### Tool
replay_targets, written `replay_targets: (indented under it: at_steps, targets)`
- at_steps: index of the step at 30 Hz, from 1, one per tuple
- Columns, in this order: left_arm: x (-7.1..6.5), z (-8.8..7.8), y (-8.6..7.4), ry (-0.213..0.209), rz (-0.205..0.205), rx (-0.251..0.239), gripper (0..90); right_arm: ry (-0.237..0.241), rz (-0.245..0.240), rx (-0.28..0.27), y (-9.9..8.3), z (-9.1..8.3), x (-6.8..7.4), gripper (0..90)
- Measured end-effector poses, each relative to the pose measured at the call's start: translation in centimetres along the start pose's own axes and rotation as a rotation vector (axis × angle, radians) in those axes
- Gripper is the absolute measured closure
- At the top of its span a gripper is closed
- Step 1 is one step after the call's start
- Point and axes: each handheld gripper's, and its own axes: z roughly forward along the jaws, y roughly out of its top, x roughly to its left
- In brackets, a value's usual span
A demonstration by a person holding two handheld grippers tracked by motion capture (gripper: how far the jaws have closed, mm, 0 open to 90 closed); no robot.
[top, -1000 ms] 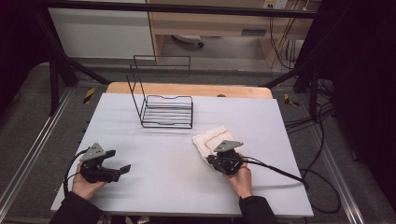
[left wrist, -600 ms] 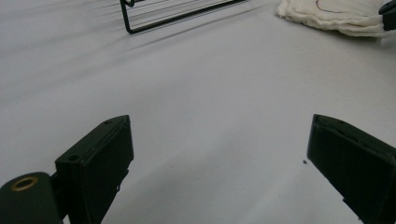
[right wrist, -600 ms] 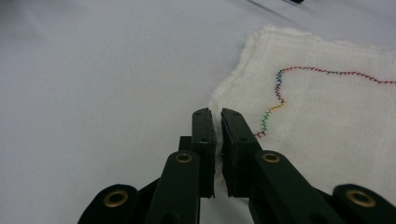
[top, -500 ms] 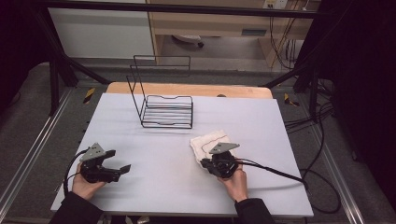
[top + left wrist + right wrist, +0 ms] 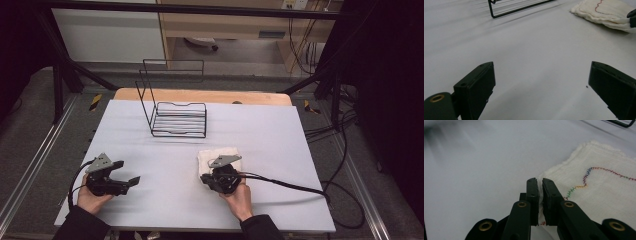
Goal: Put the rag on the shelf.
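The right gripper (image 5: 538,195) pinches the near edge of the folded white cloth (image 5: 599,192), which lies on the table (image 5: 280,135); the hold is thin, so a quick pull could slip it out; the left gripper (image 5: 541,85) stands spread, empty; one cloth, one wire rack (image 5: 175,117), two grippers.

L gripper (image 5: 131,181) sits low at the near-left, held in the L hand (image 5: 90,197), forearm coming in from the bottom edge; jaws wide apart, nothing btwn them, pointing right. R gripper (image 5: 204,179) in the R hand (image 5: 239,196), near centre-right, jaws pointing left and pinched nearly together on a cloth edge. Both wrists low, sleeves dark.
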Motion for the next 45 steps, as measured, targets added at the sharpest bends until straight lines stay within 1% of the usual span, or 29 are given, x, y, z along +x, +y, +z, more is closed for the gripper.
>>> replay_targets:
  at_steps: [2,3,4,5,6,7,10,11,13,15,18,19,21,22,23,25,26,27,29,31,32,34,35,39,40,41,43,44,45]
  targets:
    - [0.0,0.0,0.0,0.000,0.000,0.001,7.0,0.001,0.000,0.000,0.1,0.1,0.2,84.4]
    - [0.0,0.0,0.0,0.000,0.000,0.000,7.0,0.013,-0.004,-0.003,0.3,0.3,0.5,84.4]
    - [0.0,0.0,0.0,0.001,-0.001,0.001,7.0,0.013,-0.004,-0.003,0.3,0.3,0.5,84.4]
    - [0.0,0.0,0.0,0.001,0.000,0.001,7.0,0.021,0.002,-0.012,0.6,0.6,0.8,84.4]
    - [0.0,0.0,0.0,0.001,-0.001,0.001,7.0,0.021,0.002,-0.012,0.6,0.6,0.8,84.4]
    - [0.0,0.0,0.0,0.001,0.000,0.001,7.0,0.018,-0.003,-0.012,1.0,1.0,1.1,84.4]
    - [0.0,0.0,0.0,0.001,-0.001,0.000,7.0,0.022,0.006,-0.017,1.3,1.5,1.2,84.4]
    - [0.0,0.0,0.0,0.001,-0.001,0.000,7.0,0.020,0.010,-0.013,1.6,2.1,1.4,84.3]
    - [0.0,0.0,0.0,0.001,-0.002,0.001,7.0,0.018,0.013,-0.011,1.7,2.5,1.5,84.3]
    - [0.0,0.0,0.0,0.000,-0.001,0.001,7.0,0.021,0.029,-0.013,1.9,3.3,1.4,84.2]
    - [-0.1,0.0,0.1,0.000,-0.002,0.001,7.0,0.019,0.033,-0.013,2.0,3.8,1.4,83.9]
    - [-0.1,0.0,0.1,0.000,0.000,0.003,7.0,0.017,0.035,-0.018,2.0,4.2,1.4,82.6]
    - [-0.3,0.0,0.1,-0.003,0.002,0.003,7.0,0.025,0.039,-0.018,2.0,4.2,1.3,81.0]
    - [-0.4,0.0,0.2,-0.005,0.002,0.000,7.0,0.044,0.039,-0.033,2.1,4.1,1.2,71.3]
    - [-0.5,0.0,0.2,-0.005,0.008,0.001,7.0,0.044,0.039,-0.033,2.1,4.1,1.2,71.3]
    - [-0.6,0.0,0.3,-0.009,0.011,0.000,7.0,0.035,0.023,-0.054,2.7,3.0,1.1,62.3]
    - [-0.7,0.0,0.3,-0.010,0.009,0.000,7.0,0.030,0.016,-0.063,2.9,2.4,0.9,60.0]
    - [-0.8,0.0,0.3,-0.010,0.011,0.003,7.0,0.030,0.016,-0.063,2.9,2.4,0.9,60.0]
    - [-0.7,0.0,0.3,-0.008,0.011,0.002,6.9,0.026,0.012,-0.070,3.0,1.1,0.5,55.8]
    - [-0.7,0.0,0.3,-0.007,0.007,-0.001,6.9,0.014,-0.005,-0.061,2.6,-0.3,-0.2,53.9]
    - [-0.7,0.0,0.3,-0.007,0.004,-0.001,6.9,-0.002,-0.012,-0.047,1.5,-1.6,-0.8,53.5]
    - [-0.8,0.1,0.3,-0.008,0.004,0.003,6.9,-0.010,-0.005,-0.026,0.1,-2.6,-1.4,55.5]
    - [-0.8,0.1,0.3,-0.008,0.004,0.003,6.9,-0.010,-0.005,-0.026,0.1,-2.6,-1.4,55.5]
    - [-0.9,0.2,0.3,-0.005,0.006,0.006,6.9,-0.020,0.008,0.007,-2.6,-3.6,-2.3,63.3]
    - [-0.9,0.2,0.3,-0.005,0.004,0.007,6.9,-0.019,0.006,0.015,-3.4,-3.8,-2.5,66.8]
    - [-0.9,0.2,0.3,-0.005,0.005,0.007,6.9,-0.014,0.005,0.023,-3.6,-3.9,-2.5,68.0]
    - [-0.9,0.1,0.3,-0.005,0.005,0.005,6.9,-0.014,-0.019,0.039,-3.9,-3.9,-2.3,68.6]
    - [-0.9,0.1,0.3,-0.006,0.002,0.005,6.9,-0.014,-0.019,0.039,-3.9,-3.9,-2.3,68.6]
    - [-0.9,0.1,0.3,-0.006,0.002,0.005,7.0,-0.017,-0.029,0.047,-4.1,-3.7,-2.2,69.1]
